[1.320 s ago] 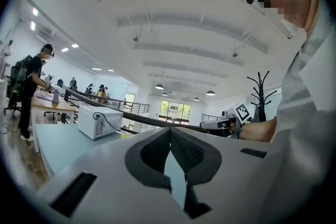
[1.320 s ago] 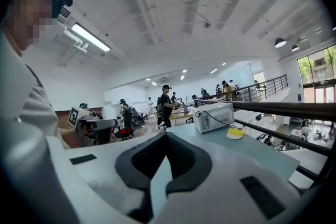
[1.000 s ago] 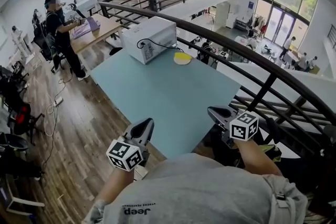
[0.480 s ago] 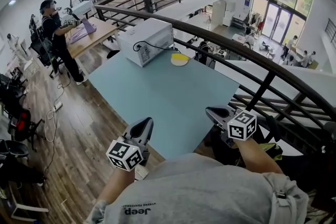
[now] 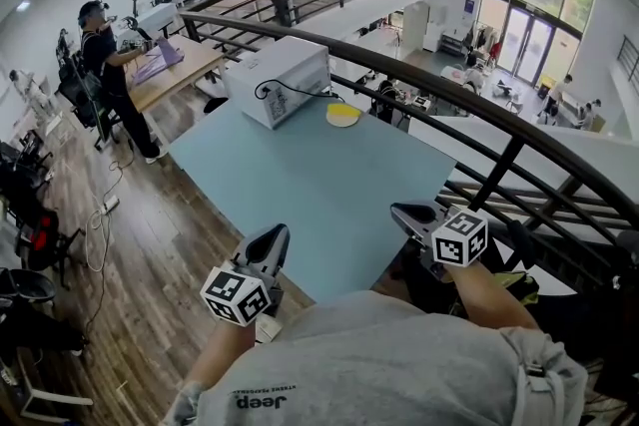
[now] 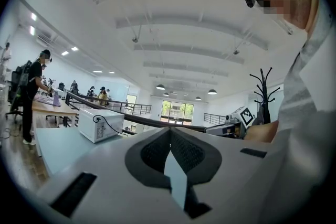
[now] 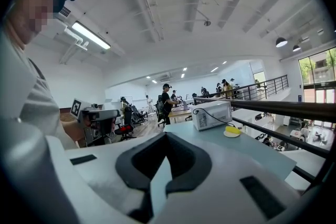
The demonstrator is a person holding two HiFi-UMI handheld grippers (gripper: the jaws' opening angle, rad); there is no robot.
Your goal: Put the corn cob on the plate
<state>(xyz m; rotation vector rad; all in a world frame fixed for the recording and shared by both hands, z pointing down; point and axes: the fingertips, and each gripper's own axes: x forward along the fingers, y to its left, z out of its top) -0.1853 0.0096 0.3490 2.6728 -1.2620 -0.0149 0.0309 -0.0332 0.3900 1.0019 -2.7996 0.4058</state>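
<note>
A yellow corn cob [image 5: 344, 112] lies on a small white plate [image 5: 337, 121] at the far side of the light blue table [image 5: 310, 185], beside a white microwave [image 5: 280, 75]. In the right gripper view the corn cob [image 7: 232, 129] and plate [image 7: 227, 135] show far ahead to the right. My left gripper [image 5: 275, 236] is held at the table's near edge, shut and empty; in its own view the left gripper [image 6: 169, 131] points level. My right gripper [image 5: 399, 212] hovers at the near right corner, also shut with nothing in it, and the right gripper [image 7: 167, 136] is well short of the plate.
A dark metal railing [image 5: 479, 110] curves along the table's far and right sides, with an open drop beyond it. Wooden floor [image 5: 150, 244] lies left of the table. People stand at desks [image 5: 175, 65] in the far left background. The microwave's cord [image 5: 300, 93] trails onto the tabletop.
The head view has shifted slightly. Both grippers stay where they were, shut, and nothing on the table has moved.
</note>
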